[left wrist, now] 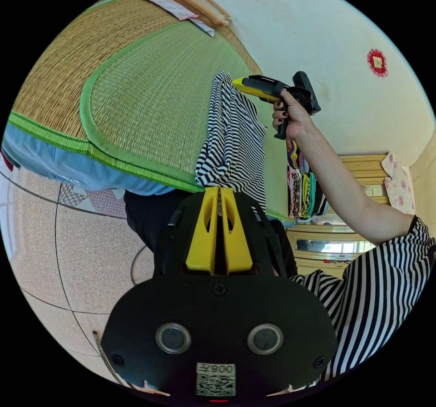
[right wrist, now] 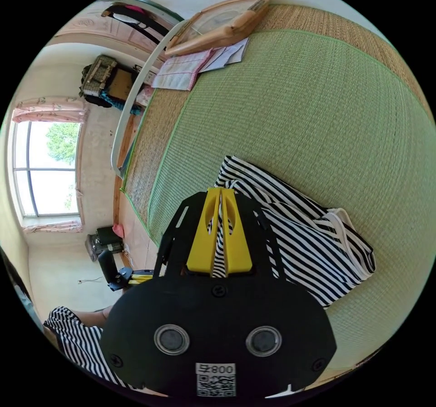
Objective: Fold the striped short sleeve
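Over the bed's green woven straw mat, the black-and-white striped short-sleeved shirt is lying partly bunched, one end lifted off it. At that shirt's near edge the left yellow-jawed claw is pinching the cloth with its jaws together, while the right claw is gripping a fold of the stripes between its own jaws. Beside the shirt's raised end, a hand is holding the right claw's black handle.
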{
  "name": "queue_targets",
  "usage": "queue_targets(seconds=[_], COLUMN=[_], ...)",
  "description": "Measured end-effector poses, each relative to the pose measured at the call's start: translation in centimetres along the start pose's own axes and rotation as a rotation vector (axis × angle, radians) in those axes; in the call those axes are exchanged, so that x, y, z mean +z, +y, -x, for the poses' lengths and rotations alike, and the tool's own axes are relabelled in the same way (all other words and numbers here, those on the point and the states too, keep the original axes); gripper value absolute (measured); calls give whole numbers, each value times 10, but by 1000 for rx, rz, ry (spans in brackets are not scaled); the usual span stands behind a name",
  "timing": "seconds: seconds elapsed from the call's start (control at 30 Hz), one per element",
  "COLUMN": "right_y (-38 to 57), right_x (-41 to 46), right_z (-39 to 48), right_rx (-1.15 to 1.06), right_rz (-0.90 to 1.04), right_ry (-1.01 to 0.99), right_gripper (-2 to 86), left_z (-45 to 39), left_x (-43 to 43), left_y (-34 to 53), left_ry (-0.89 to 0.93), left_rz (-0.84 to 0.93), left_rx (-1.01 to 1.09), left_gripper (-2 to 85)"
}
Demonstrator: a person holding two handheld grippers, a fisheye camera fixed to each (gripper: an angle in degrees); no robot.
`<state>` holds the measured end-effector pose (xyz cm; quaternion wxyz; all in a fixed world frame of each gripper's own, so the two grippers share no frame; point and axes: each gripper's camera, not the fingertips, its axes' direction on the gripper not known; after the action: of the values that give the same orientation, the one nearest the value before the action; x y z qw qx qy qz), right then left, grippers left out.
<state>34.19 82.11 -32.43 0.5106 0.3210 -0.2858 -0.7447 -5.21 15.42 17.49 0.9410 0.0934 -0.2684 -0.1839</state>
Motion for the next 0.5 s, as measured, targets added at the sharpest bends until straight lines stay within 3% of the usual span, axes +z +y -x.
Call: queue_targets(seconds=[0.33, 0.5], right_y=[102, 161], right_x=[-4, 31], right_z=[-1, 5], right_rx=[-56, -83], right_rz=[29, 130], right_ry=[-8, 3], right_gripper=[2, 2], left_z=[-36, -51], left_x=[-34, -23], left_y=[-10, -25], left_ry=[-79, -225], left_rz=[-65, 42], left_rx=[95, 153], left_gripper=[25, 18])
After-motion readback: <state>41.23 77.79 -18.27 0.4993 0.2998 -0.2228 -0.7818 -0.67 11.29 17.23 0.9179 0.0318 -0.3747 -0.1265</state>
